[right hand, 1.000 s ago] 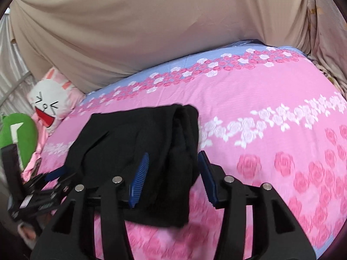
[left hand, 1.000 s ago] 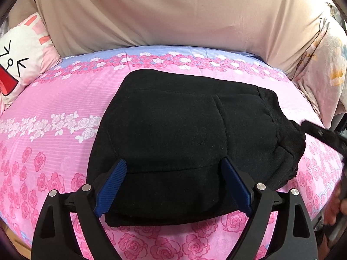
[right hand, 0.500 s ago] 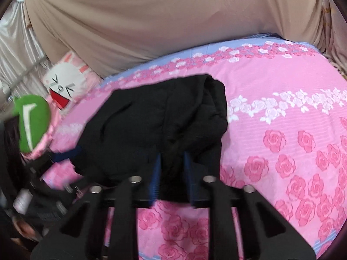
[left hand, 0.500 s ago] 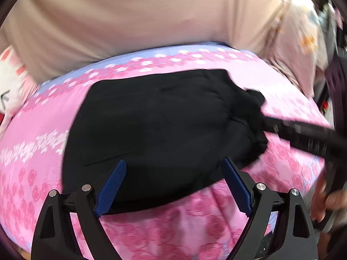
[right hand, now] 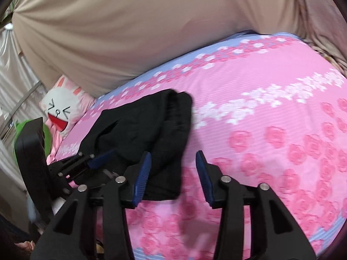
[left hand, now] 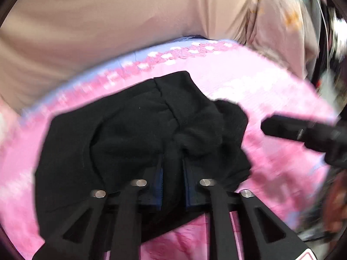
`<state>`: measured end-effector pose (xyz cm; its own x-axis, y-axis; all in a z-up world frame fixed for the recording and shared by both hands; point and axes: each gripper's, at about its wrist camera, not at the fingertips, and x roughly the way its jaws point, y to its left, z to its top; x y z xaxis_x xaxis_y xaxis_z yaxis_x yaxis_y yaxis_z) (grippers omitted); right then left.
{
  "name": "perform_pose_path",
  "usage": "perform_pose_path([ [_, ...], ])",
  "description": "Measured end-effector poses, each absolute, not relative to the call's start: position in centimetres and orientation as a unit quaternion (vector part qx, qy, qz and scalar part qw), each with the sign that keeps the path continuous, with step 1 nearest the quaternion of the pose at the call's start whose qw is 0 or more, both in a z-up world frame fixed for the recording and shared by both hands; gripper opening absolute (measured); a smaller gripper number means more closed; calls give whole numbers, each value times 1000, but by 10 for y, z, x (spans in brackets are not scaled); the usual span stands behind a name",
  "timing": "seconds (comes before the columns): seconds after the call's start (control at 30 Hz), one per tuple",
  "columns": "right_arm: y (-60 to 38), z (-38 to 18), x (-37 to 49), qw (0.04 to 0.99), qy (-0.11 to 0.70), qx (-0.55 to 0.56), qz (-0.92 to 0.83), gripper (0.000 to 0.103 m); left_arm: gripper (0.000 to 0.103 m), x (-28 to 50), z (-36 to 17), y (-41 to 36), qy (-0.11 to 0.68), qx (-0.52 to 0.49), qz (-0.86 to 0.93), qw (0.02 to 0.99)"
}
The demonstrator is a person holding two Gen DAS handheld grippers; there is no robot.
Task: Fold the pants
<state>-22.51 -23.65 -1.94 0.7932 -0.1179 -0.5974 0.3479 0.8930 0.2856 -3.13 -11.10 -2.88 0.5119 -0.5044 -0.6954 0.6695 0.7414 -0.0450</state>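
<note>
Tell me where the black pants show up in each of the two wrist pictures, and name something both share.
Left wrist: the black pants fill the lower middle, bunched between the pads of the left claw, which has just closed on them.
Right wrist: the pants lie left of centre, beside the open right claw.
Shared landmark: the pink rose bedsheet under the pants.

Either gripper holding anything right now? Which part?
Left gripper pinches the black pants at their near edge fold. Right gripper, just opened, holds nothing.
</note>
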Motion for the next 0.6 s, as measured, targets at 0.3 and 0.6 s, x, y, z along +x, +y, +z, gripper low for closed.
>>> perform_pose_path([
  [0.3, -240, -24, -182, 927, 305, 207, -65, 54, 8, -8, 59, -48, 312, -25, -374, 873],
  [0.6, -202, 16, -193, 944, 250, 214, 31, 8, 7, -22, 85, -52, 294, -16, -395, 870],
])
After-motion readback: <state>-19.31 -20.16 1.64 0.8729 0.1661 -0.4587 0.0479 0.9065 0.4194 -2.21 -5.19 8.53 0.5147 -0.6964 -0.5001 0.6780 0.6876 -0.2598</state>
